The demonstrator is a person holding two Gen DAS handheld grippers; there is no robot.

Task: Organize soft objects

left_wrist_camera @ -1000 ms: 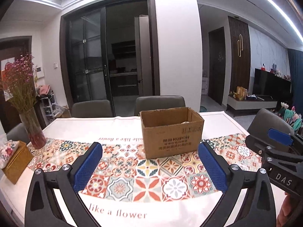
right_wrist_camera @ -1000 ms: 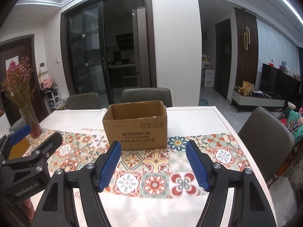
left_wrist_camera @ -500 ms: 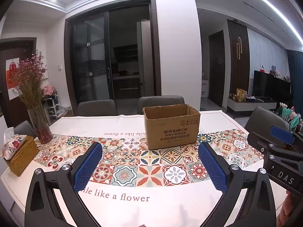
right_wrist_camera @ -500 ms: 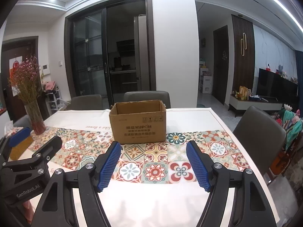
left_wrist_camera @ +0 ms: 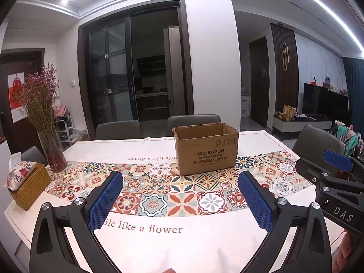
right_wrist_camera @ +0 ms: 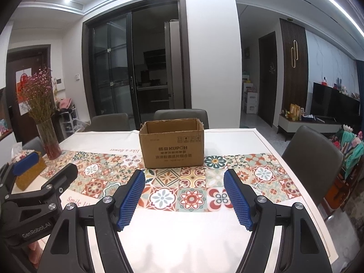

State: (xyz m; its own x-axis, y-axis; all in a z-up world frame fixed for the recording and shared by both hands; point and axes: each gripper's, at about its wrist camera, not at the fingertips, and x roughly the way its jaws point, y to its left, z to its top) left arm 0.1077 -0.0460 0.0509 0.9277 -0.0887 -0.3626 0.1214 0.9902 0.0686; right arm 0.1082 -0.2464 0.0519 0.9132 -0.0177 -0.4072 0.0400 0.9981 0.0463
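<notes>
An open cardboard box (left_wrist_camera: 206,149) stands on the patterned tablecloth (left_wrist_camera: 157,202) past the middle of the table; it also shows in the right wrist view (right_wrist_camera: 171,143). Its inside is hidden from here. My left gripper (left_wrist_camera: 180,201) is open and empty, held above the table's near edge, well short of the box. My right gripper (right_wrist_camera: 184,196) is open and empty, also back from the box. Each gripper shows at the edge of the other's view: the right gripper (left_wrist_camera: 336,177) and the left gripper (right_wrist_camera: 29,182). No loose soft object shows on the table.
A glass vase of dried flowers (left_wrist_camera: 49,141) and a woven tissue box (left_wrist_camera: 26,185) stand at the table's left end. Grey chairs (left_wrist_camera: 193,122) stand behind the table and one (right_wrist_camera: 311,154) at its right side. A TV cabinet (left_wrist_camera: 325,104) is at far right.
Both grippers have drawn back and risen from the box, which now looks smaller and farther. More of the near tablecloth shows. Both stayed open and empty.
</notes>
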